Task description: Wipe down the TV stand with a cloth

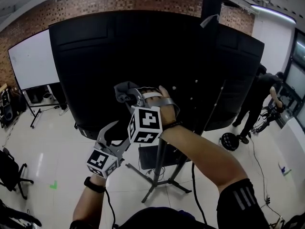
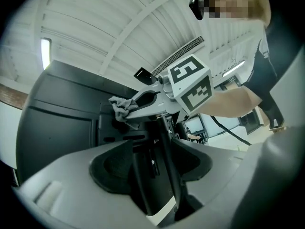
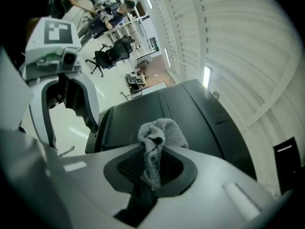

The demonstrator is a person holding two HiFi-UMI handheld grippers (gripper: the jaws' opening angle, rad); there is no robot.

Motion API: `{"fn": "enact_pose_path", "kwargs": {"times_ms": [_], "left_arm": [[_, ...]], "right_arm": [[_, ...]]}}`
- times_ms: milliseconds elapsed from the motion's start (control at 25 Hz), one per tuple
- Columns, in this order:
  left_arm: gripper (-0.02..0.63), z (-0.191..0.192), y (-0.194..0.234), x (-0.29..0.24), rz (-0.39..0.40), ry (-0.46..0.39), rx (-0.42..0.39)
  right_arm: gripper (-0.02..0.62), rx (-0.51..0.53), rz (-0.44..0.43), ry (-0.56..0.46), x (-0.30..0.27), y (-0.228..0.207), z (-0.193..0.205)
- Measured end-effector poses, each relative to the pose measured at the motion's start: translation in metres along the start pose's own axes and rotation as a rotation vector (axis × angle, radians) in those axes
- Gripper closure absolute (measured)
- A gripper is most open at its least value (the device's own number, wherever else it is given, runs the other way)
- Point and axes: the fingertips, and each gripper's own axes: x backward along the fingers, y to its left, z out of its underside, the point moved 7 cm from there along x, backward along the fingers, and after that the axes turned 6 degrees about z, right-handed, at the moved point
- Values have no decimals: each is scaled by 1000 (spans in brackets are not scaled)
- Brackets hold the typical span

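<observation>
The head camera is looking forward and steeply down over the person's arms. It is facing the back of a black TV (image 1: pixel 143 56) close ahead, with the floor (image 1: pixel 47 151) showing at the lower left of the frame.

The left gripper (image 2: pixel 151 165) camera is sitting low and tilting upward. It is very near the stand pole (image 2: pixel 151 187), and the ceiling (image 2: pixel 119 23) is filling the upper frame.

The right gripper (image 3: pixel 152 168) camera is looking along the TV's back toward the ceiling and the room beyond.

All three views are sharing the TV, and each gripper camera is catching the other gripper.
</observation>
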Motion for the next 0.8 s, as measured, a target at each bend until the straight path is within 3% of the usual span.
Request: {"fn": "enact_pose_path", "kwargs": {"times_ms": [200,440,800], "left_arm": [[330,8,12,23,-61,28,1],[330,20,20,41,-101,53,14],[330,20,8,20,-41,42,15]], "right_arm": [[548,-16,-74,-32,-33,29,-16],[548,51,-75,17,-55,44,-12],[548,86,-48,118,-36,43,30]]}}
